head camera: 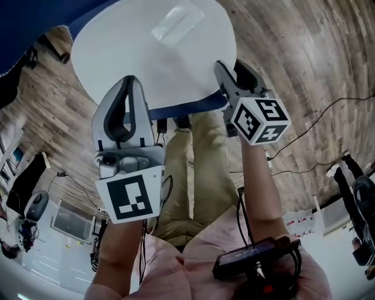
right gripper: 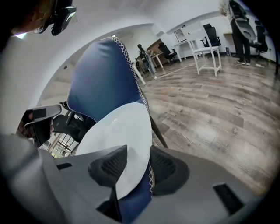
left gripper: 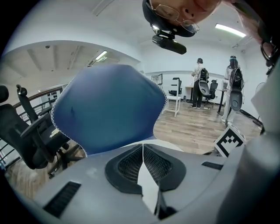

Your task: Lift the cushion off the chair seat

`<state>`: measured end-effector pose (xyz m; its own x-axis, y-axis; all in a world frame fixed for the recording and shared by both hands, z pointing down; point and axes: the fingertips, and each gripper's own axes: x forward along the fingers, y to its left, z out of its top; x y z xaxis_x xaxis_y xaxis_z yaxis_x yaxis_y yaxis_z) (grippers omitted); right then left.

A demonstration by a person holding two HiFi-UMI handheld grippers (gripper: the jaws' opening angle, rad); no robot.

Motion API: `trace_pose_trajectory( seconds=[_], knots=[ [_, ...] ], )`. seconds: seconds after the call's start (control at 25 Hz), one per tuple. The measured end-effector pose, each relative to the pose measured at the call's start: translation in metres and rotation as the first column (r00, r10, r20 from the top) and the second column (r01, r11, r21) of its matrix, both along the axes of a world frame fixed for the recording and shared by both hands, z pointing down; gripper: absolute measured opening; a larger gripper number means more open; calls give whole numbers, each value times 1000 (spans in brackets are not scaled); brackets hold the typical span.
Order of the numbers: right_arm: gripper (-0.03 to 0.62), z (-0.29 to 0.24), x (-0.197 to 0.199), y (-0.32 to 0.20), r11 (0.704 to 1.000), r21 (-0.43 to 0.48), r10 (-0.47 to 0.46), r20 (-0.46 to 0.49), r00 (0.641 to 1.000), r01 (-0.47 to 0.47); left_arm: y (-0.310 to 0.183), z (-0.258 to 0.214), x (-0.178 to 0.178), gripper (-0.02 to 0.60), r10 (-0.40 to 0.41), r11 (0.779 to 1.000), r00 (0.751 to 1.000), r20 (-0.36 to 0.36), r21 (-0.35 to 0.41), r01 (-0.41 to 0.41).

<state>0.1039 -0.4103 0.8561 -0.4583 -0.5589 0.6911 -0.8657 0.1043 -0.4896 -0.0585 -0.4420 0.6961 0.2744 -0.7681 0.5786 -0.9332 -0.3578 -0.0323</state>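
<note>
A round white cushion (head camera: pixel 155 50) lies on a blue chair whose backrest (head camera: pixel 29 17) rises at the upper left. My left gripper (head camera: pixel 131 83) is shut on the cushion's near edge, left of centre. My right gripper (head camera: pixel 226 69) is shut on the same edge further right. In the left gripper view the jaws of the left gripper (left gripper: pixel 142 164) pinch a thin white edge of the cushion (left gripper: pixel 146 183), with the blue backrest (left gripper: pixel 109 109) ahead. In the right gripper view the right gripper (right gripper: pixel 133 168) clamps the white cushion (right gripper: pixel 120 135) together with a blue stitched layer (right gripper: pixel 138 203) under it.
The person's legs (head camera: pixel 196 170) stand close to the seat's front edge on a wood floor (head camera: pixel 304 64). Cables (head camera: pixel 310 126) run across the floor at the right. Black office chairs (left gripper: pixel 30 131), a white table (right gripper: pixel 205 52) and standing people (left gripper: pixel 199 83) are further off.
</note>
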Motion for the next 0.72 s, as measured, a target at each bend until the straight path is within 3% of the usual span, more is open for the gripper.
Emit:
trace_pose_trajectory(
  seconds=[0.16, 0.36, 0.6, 0.72],
  knots=[
    [86, -26, 2, -5, 999, 44, -18, -62, 998, 20, -4, -24, -1, 15, -17, 999, 1000, 0, 34, 17],
    [49, -93, -11, -17, 989, 130, -50, -102, 993, 64, -4, -80, -9, 15, -46, 994, 999, -14, 96, 47],
    [40, -213, -61, -25, 948, 273, -128, -144, 981, 164, 2, -172, -26, 15, -80, 978, 995, -53, 188, 89],
    [38, -269, -85, -33, 914, 346, -159, -178, 971, 213, 2, -223, -37, 15, -92, 958, 992, -84, 266, 111]
  ],
)
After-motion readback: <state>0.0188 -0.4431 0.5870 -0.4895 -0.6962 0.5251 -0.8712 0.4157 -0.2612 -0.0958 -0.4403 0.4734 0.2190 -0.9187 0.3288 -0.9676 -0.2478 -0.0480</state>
